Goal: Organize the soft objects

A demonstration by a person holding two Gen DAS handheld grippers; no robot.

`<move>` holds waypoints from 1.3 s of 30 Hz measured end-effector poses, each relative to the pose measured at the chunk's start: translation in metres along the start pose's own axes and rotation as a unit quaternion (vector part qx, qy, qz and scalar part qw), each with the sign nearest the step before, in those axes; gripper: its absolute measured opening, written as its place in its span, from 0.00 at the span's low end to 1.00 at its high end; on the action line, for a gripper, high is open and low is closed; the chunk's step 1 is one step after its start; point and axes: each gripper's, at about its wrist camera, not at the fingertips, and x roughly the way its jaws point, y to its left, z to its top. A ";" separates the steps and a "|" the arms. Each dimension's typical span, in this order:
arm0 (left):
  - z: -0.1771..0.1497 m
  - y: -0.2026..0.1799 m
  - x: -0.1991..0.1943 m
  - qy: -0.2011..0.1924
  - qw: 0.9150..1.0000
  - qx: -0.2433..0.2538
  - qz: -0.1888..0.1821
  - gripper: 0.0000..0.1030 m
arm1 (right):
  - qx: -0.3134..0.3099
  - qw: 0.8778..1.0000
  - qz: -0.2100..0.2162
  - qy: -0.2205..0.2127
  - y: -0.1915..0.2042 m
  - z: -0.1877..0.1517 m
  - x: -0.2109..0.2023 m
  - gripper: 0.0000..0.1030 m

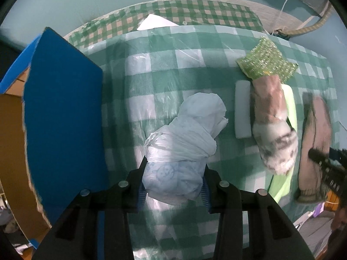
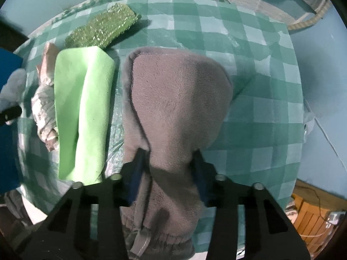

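Observation:
My left gripper is shut on a white plastic-wrapped soft bundle, held over the green checked table. My right gripper is shut on a grey fleece mitten, which also shows at the right of the left wrist view. Beside the mitten lie a lime green cloth, a glittery green scrub sponge and a clear-wrapped brown and white soft item. A white foam block lies left of that item.
A blue cardboard box with an open flap stands at the table's left. A white sheet lies at the far edge. A wooden stool is on the floor at right. Teal walls surround the table.

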 end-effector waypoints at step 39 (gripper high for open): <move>-0.064 -0.003 -0.101 -0.084 0.996 0.038 -0.002 0.40 | -0.067 0.994 0.049 -0.077 0.027 0.005 -0.116 0.20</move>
